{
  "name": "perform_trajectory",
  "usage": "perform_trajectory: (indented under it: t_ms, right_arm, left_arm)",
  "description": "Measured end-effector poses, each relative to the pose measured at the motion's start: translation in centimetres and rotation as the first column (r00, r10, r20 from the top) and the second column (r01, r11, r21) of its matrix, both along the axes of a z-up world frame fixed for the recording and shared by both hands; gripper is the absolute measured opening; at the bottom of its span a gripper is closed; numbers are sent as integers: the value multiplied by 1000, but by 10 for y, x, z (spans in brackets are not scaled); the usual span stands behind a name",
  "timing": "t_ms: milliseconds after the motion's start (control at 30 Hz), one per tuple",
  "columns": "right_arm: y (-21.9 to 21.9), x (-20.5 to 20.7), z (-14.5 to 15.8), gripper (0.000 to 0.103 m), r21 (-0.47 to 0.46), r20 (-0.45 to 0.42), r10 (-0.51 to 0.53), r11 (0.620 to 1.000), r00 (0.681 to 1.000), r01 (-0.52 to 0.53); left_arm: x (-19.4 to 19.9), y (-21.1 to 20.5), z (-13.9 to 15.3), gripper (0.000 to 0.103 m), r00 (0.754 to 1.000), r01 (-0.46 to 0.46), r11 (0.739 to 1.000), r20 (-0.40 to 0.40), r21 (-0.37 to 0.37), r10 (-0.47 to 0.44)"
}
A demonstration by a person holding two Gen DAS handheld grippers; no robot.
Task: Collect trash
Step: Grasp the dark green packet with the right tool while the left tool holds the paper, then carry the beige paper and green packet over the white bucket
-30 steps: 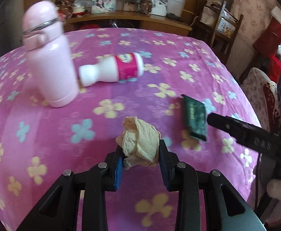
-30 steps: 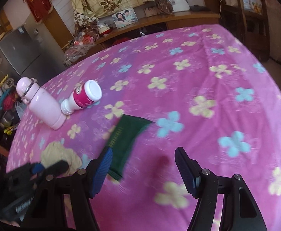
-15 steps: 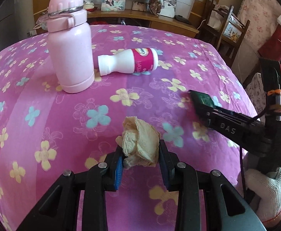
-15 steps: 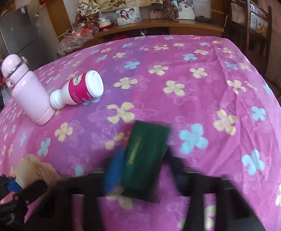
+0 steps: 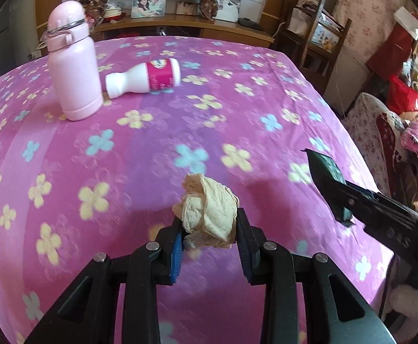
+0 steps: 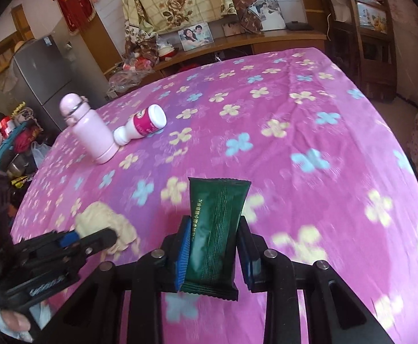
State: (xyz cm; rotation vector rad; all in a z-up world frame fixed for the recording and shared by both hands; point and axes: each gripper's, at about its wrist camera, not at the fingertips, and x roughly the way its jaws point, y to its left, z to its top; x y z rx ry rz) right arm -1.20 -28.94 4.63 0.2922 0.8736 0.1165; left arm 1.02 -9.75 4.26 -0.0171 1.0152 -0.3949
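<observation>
Two hand-held grippers, one item each: left hand-held gripper (image 5: 209,229) narrowly parted, pads clamped on one crumpled beige tissue wad (image 5: 209,210); right hand-held gripper (image 6: 213,243) jaws closing, pads pinching one dark green sachet (image 6: 214,229), both items lifted above the worktop (image 5: 237,109). Out on its pink flowered cloth: one pink flask (image 5: 71,63) upright, one white-and-magenta bottle (image 5: 144,78) lying just beside it. Room behind: wooden sideboard (image 6: 266,40) with framed photos, grey fridge (image 6: 37,77), wooden chair (image 6: 366,28).
</observation>
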Motion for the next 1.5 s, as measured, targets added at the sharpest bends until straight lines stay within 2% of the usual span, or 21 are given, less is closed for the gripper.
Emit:
perform_trajectory:
  t_ms: [433, 767, 1233, 1500]
  right_arm:
    - [-41, -103, 6, 32, 25, 29, -56, 998, 998, 56]
    - [-104, -168, 18, 32, 2, 59, -167, 986, 984, 168]
    - [-208, -222, 5, 32, 15, 25, -368, 930, 930, 368]
    - [-252, -233, -13, 32, 45, 9, -480, 877, 877, 479]
  left_arm:
    - [-63, -54, 19, 35, 994, 103, 995, 35, 3, -103]
    - [-101, -125, 32, 35, 968, 248, 968, 40, -35, -247]
    - [-137, -228, 31, 35, 915, 403, 915, 33, -20, -402]
    - [-142, -273, 26, 35, 893, 451, 892, 25, -20, -450]
